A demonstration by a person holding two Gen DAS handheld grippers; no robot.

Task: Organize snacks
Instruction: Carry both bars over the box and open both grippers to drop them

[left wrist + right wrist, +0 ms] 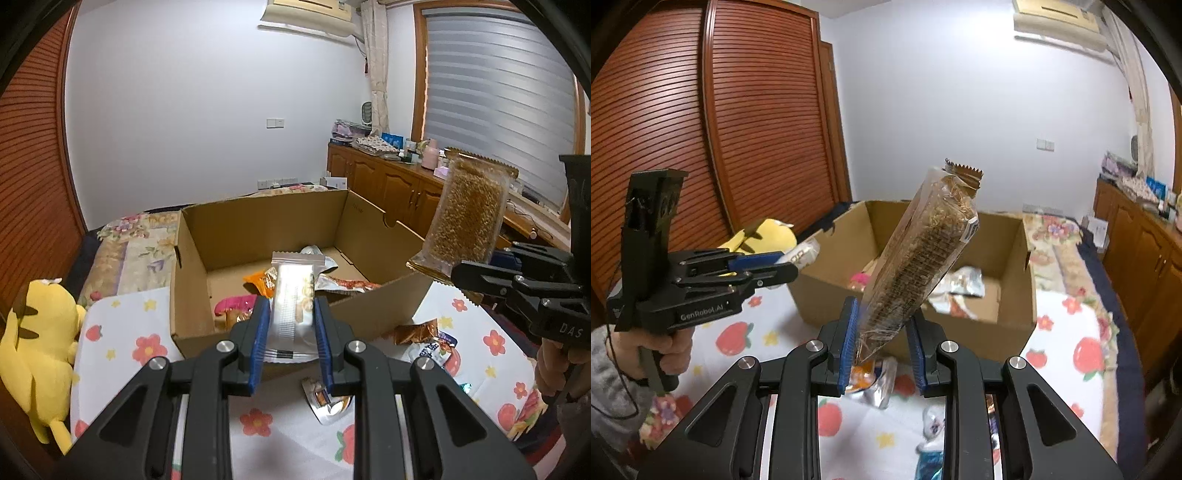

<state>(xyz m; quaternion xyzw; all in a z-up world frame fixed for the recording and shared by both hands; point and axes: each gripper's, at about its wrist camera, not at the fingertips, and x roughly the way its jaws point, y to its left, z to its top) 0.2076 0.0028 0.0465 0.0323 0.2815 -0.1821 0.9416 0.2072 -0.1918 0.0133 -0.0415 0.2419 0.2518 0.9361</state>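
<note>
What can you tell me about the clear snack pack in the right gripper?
The clear pack is a long see-through wrapper full of golden-brown crumbly snack, with a zigzag brown seal on top and a small white label on one side. It stands tilted, its lower end pinched in the right gripper, above the bedsheet in front of the box.

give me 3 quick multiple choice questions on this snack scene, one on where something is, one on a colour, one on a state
1. Where is the plush toy?
A. in the box
B. left of the box, on the bed
C. on the cabinet

2. What colour is the plush toy?
A. yellow
B. green
C. blue

3. What is the right gripper doing?
A. hanging open
B. shut on nothing
C. shut on the clear grain bar

Key:
1 B: it lies left of the box in the left wrist view.
2 A: its body is plainly yellow.
3 C: the grain bar stands tilted between its fingers; the left gripper likewise holds a silver packet.
</note>
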